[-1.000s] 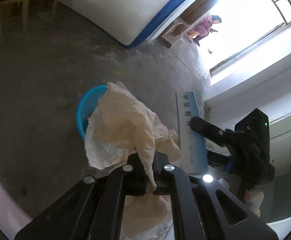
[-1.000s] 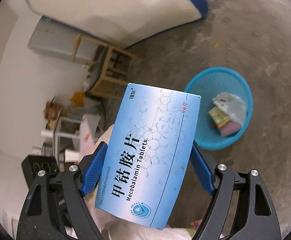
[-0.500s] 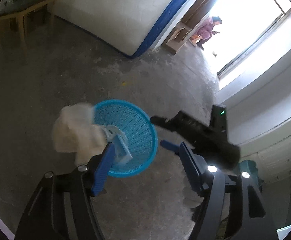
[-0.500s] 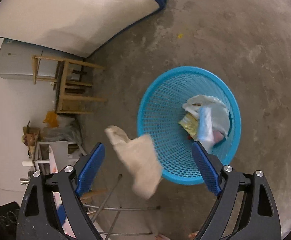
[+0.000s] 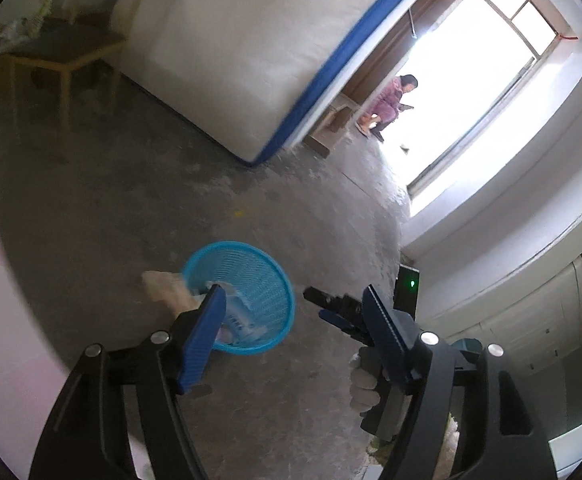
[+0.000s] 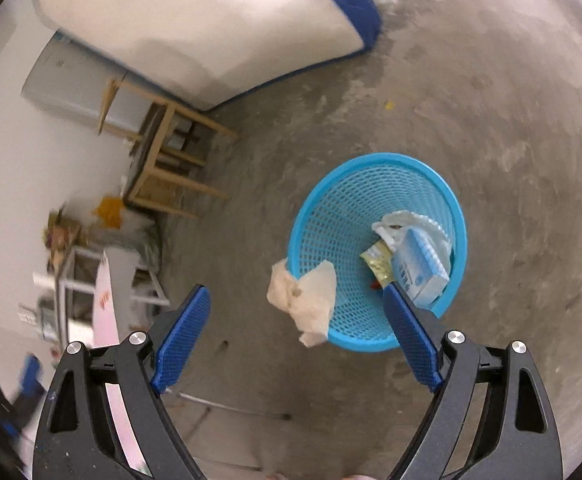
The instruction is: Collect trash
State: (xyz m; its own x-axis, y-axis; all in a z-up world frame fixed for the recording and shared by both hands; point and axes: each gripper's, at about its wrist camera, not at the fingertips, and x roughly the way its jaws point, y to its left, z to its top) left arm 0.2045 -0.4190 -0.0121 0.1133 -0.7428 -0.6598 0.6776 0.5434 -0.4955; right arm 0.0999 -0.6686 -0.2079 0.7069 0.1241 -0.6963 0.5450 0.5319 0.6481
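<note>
A blue mesh basket [image 6: 371,160] stands on the concrete floor. Inside it lie a light-blue tablet box [image 6: 419,270], a white plastic bag [image 6: 407,220] and a yellow packet [image 6: 379,262]. A crumpled cream paper [image 6: 307,296] hangs over the basket's near-left rim, half outside. My right gripper [image 6: 295,292] is open above it with nothing between its fingers. In the left wrist view the basket [image 5: 267,276] and the paper [image 5: 163,286] lie below. My left gripper [image 5: 294,294] holds nothing and its jaws are opening. The right gripper [image 5: 331,308] sits to its right in a gloved hand [image 5: 365,384].
A white mattress with a blue edge [image 5: 251,52] leans at the back. A wooden stool [image 6: 171,160] and a grey fridge [image 6: 71,84] stand to the left. A person [image 5: 391,104] crouches in the bright doorway. A white cabinet [image 5: 511,320] is at the right.
The left gripper let go of the cream paper, which fell onto the basket's rim, and rose. The right gripper dropped the tablet box into the basket.
</note>
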